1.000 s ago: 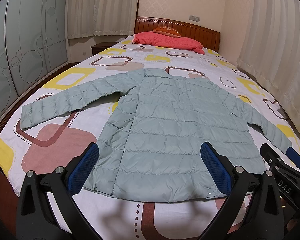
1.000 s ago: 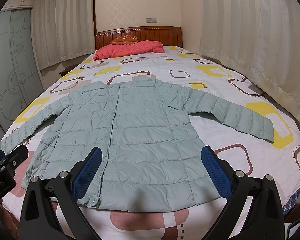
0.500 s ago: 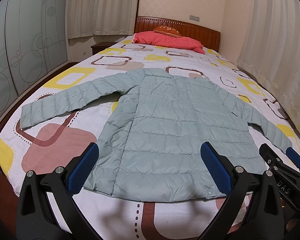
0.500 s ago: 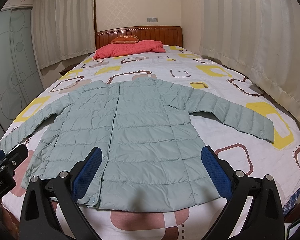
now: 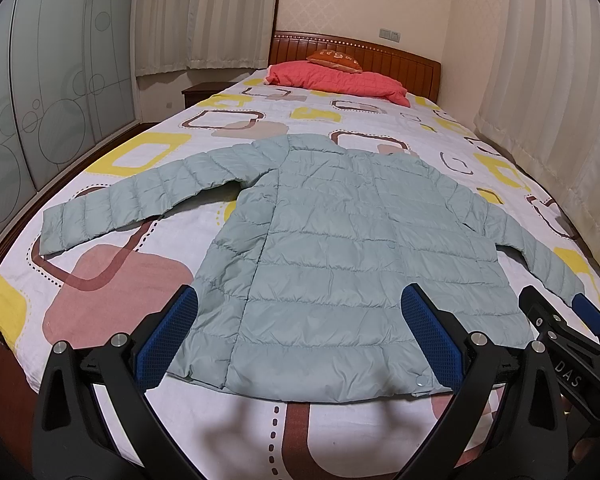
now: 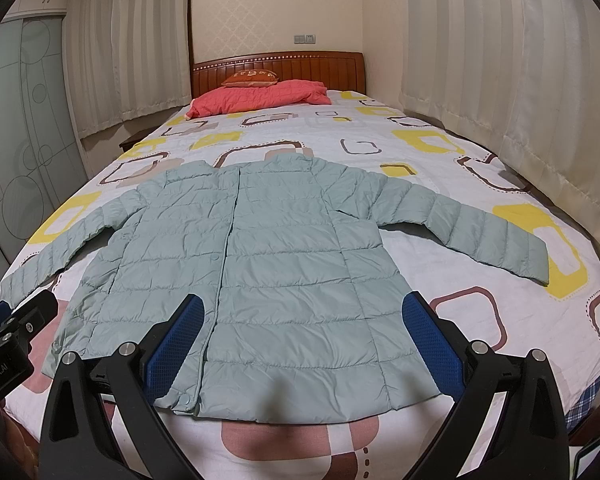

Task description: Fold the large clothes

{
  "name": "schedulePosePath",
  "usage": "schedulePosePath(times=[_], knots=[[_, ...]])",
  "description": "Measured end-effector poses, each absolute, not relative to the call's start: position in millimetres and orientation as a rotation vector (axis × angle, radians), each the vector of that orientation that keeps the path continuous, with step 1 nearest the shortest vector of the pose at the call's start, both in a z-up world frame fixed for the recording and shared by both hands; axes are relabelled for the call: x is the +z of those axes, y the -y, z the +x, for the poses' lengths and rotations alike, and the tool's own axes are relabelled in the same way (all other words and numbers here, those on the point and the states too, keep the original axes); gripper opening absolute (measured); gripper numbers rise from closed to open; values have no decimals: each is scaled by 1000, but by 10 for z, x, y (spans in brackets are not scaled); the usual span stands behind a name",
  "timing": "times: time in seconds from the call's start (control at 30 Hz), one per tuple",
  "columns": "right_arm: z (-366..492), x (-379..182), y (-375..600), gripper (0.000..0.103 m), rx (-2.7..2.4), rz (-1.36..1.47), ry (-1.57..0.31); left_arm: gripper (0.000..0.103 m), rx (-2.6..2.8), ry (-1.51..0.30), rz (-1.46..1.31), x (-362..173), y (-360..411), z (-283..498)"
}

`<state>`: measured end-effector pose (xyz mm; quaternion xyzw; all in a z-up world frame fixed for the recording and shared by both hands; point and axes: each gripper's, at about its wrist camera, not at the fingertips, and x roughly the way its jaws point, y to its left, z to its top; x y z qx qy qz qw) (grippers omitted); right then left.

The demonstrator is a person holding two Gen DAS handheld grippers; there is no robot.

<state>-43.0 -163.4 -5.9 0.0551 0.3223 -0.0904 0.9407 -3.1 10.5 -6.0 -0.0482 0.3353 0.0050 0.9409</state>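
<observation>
A pale green quilted jacket [image 5: 340, 248] lies flat and closed on the bed, sleeves spread to both sides, hem toward me; it also shows in the right wrist view [image 6: 284, 264]. My left gripper [image 5: 300, 332] is open and empty, held above the hem on the left part of the jacket. My right gripper [image 6: 300, 332] is open and empty above the hem on the right part. The right gripper's side shows at the right edge of the left wrist view [image 5: 572, 344]. The left gripper's side shows at the left edge of the right wrist view [image 6: 8, 332].
The bed [image 5: 108, 280] has a white cover with yellow, pink and brown squares. A red pillow [image 5: 340, 82] and an orange cushion [image 5: 334, 58] lie by the wooden headboard [image 6: 284, 68]. Curtains [image 6: 500, 80] hang on the right; glass wardrobe doors [image 5: 40, 80] stand on the left.
</observation>
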Motion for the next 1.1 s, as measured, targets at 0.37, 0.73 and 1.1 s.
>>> schedulePosePath(times=[0.37,0.73,1.1], knots=[[-408,-80,1603,99,-184,112,-660,101,11,-684,-97,-59,-102,-27],[-427,-91,1596,99,-182,114,-661,101,11,-690,-100,-101,-131,-33],[-217,-150,2089,99,-212,248,-651,101,56,-717,-203,-216,-456,362]])
